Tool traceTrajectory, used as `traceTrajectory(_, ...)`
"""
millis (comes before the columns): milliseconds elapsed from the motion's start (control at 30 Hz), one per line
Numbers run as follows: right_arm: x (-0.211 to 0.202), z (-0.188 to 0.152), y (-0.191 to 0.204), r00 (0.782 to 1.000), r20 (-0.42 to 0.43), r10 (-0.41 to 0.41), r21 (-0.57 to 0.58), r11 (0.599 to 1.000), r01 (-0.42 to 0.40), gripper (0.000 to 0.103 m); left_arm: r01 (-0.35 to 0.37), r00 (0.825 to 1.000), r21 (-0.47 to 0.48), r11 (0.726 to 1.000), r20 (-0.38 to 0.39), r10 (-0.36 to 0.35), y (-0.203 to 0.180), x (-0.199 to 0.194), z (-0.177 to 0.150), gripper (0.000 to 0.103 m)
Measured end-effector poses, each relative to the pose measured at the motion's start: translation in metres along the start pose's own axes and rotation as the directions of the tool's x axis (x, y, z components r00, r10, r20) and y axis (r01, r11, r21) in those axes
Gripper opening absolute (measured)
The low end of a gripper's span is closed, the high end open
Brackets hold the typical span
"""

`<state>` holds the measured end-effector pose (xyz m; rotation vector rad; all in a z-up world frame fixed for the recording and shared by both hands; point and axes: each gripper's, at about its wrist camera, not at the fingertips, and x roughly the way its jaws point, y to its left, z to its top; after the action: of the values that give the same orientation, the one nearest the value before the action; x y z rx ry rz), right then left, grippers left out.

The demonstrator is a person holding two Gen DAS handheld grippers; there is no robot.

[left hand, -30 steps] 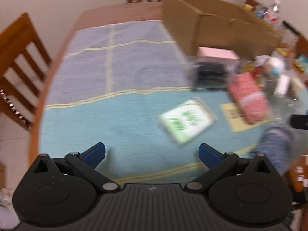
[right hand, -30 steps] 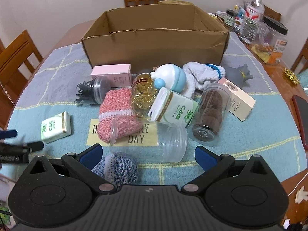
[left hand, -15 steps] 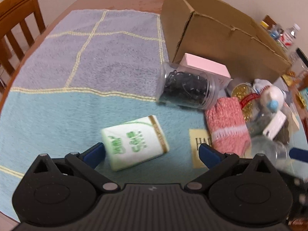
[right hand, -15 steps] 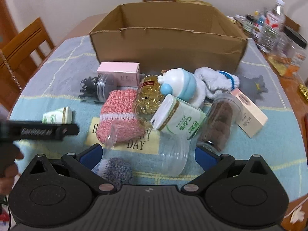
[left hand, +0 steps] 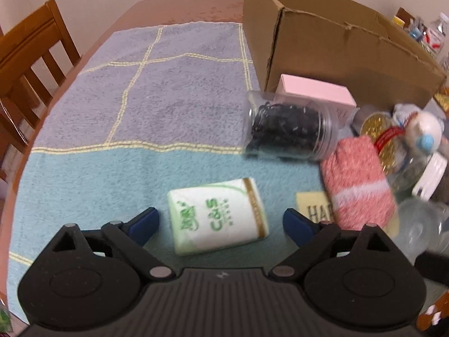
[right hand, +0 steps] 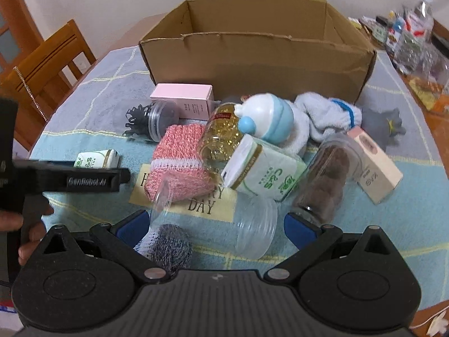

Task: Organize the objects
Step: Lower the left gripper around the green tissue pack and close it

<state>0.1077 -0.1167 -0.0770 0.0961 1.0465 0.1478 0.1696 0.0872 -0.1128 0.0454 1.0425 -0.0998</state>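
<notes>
My left gripper (left hand: 220, 221) is open, its blue fingertips on either side of a small white-and-green tissue pack (left hand: 217, 214) lying on the blue towel; it is not gripped. That pack also shows in the right wrist view (right hand: 96, 158), with the left gripper's body (right hand: 70, 179) in front of it. My right gripper (right hand: 216, 229) is open above a clear plastic cup (right hand: 224, 219) lying on its side and a grey knitted ball (right hand: 169, 245). An open cardboard box (right hand: 258, 64) stands behind a pile of objects.
The pile holds a pink knitted roll (right hand: 179, 163), a jar of black hair ties (left hand: 289, 132), a pink box (right hand: 182, 99), a gold jar (right hand: 224, 134), a larger tissue pack (right hand: 263, 172), a brown-filled jar (right hand: 325, 179) and white socks (right hand: 322, 115). Wooden chairs (left hand: 25, 61) stand at the table's left.
My left gripper has moved up to the small tissue pack, which now lies between its open fingertips. My right gripper has come lower and closer to the clear cup.
</notes>
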Motion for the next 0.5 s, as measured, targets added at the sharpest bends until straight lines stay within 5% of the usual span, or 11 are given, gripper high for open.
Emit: traceTrajectory(500,0.019,0.01,0.01,0.999,-0.028,-0.021,0.107,0.994,0.024,0.103,0.035,0.999,0.088,0.995,0.034,-0.038,-0.003,0.002,0.003,0.083)
